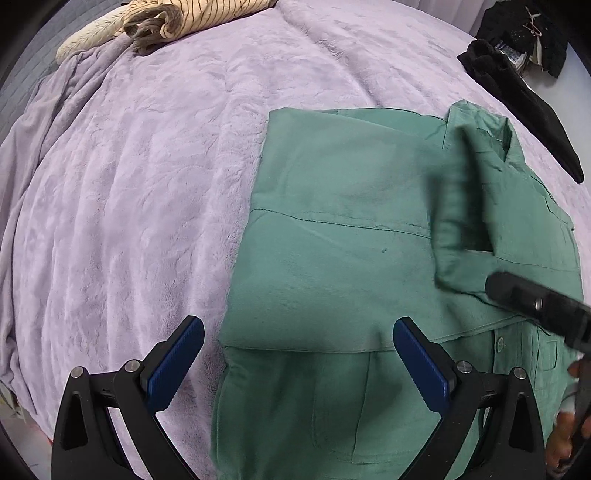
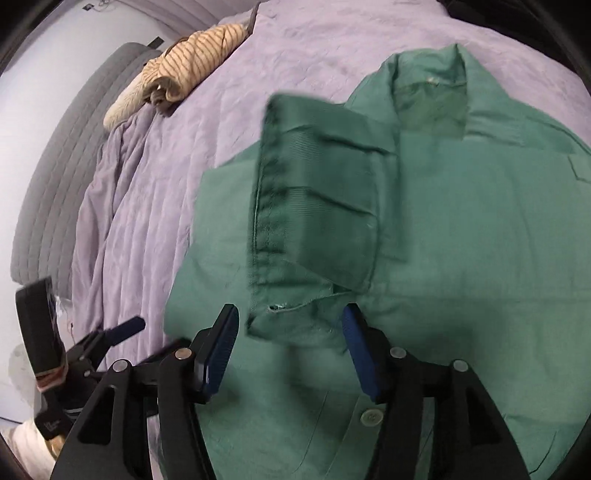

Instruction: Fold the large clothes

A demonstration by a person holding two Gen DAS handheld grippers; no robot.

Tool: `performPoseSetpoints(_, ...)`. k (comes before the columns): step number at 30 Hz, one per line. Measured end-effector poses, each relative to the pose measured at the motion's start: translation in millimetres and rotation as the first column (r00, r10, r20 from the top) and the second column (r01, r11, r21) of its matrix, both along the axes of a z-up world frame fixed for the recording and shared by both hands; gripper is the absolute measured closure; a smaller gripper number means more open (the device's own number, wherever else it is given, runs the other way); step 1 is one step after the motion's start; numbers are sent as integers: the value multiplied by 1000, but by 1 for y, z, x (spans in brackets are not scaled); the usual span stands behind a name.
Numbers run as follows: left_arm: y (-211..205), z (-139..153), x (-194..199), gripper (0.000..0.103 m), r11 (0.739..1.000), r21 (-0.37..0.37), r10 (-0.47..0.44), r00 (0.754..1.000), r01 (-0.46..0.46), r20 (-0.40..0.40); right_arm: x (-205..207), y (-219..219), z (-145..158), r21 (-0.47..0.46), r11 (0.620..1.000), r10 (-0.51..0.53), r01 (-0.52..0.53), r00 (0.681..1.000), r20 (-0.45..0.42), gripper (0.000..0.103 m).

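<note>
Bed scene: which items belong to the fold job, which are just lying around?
In the job:
- green shirt
- left gripper, open
- right gripper, open over the folded sleeve

Lying about:
- striped garment
- black clothing
- purple blanket

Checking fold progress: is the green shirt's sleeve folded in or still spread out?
Folded in: the sleeve lies across the green shirt body, cuff between the open right gripper fingers.

Left gripper (image 1: 297, 369): lower centre of its frame, jaws spread wide, nothing gripped. Right gripper (image 2: 290, 354): lower centre, jaws apart, pads clear of contact.
</note>
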State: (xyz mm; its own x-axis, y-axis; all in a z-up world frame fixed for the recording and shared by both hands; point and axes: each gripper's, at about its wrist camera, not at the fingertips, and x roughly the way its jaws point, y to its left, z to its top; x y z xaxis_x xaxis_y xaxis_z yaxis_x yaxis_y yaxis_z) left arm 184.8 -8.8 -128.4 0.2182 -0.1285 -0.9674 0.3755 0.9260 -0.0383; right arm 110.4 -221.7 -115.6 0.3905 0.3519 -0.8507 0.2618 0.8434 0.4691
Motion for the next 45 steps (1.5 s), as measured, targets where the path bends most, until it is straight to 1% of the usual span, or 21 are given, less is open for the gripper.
performPoseSetpoints(3,-20,2,-1,0,999,-23,-33,999,33,5,-28,-13,-3,31,999,-38,39,999,-24,41)
performPoseSetpoints(7,-53,-2,1,0,995,-46,-83,996,83,10,-91,-82,5,-25,973,-232,231,972,-44,41)
performPoseSetpoints(9,-74,-7,6,0,994,-45,-103,995,103,15,-111,-121,15,-105,941,-325,322,945,-19,41)
performPoseSetpoints(12,-96,-14,14,0,993,-39,-110,994,111,24,-136,-191,29,-186,861,-477,473,878,28,40)
performPoseSetpoints(15,-113,-23,19,0,993,-10,-115,993,116,26,-138,-251,17,-202,804,-567,560,823,24,40)
performPoseSetpoints(17,-118,-25,20,0,994,0,-112,993,112,26,-133,-281,-10,-131,810,-583,572,810,-64,40)
performPoseSetpoints(18,-119,-24,20,0,994,1,-112,993,112,30,-130,-288,-22,-76,814,-581,576,807,-105,43)
performPoseSetpoints(19,-120,-24,19,0,994,5,-114,993,114,36,-128,-290,-29,-23,824,-565,566,818,-113,75)
performPoseSetpoints(20,-121,-24,19,0,993,15,-118,992,118,46,-123,-285,-27,-16,845,-533,535,840,-99,98)
performPoseSetpoints(23,-127,-33,21,0,990,52,-134,989,131,56,-110,-261,0,-196,892,-417,407,909,-10,98)
performPoseSetpoints(25,-131,-42,22,0,987,72,-153,985,147,78,-111,-265,-8,-240,895,-397,377,917,-43,98)
performPoseSetpoints(27,-133,-48,22,0,984,78,-168,982,162,82,-116,-278,-25,-235,883,-436,407,896,-85,97)
performPoseSetpoints(30,-131,-44,23,0,983,85,-169,983,163,73,-134,-289,-26,-133,853,-516,505,854,-64,91)
performPoseSetpoints(33,-124,-33,25,0,985,84,-160,984,154,76,-169,-285,-6,-15,811,-585,585,810,-50,66)
performPoseSetpoints(34,-120,-30,24,0,986,76,-154,985,148,78,-184,-280,3,31,797,-602,603,798,-33,53)
performPoseSetpoints(37,-117,-24,21,0,987,66,-151,985,146,79,-233,-255,16,161,745,-652,647,758,-30,51)
performPoseSetpoints(40,-118,-25,18,0,986,75,-157,985,151,75,-260,-235,-6,276,657,-699,701,704,-124,51)
performPoseSetpoints(42,-121,-27,17,0,985,85,-158,984,151,78,-268,-234,-19,287,609,-729,740,664,-167,55)
performPoseSetpoints(43,-123,-31,15,0,982,106,-165,983,156,86,-270,-235,-23,287,585,-748,759,641,-169,81)
performPoseSetpoints(44,-124,-37,15,0,978,127,-176,981,164,88,-274,-240,-29,272,561,-769,782,614,-179,100)
performPoseSetpoints(45,-125,-41,10,0,977,127,-182,980,171,84,-277,-243,-36,238,544,-785,805,588,-196,100)
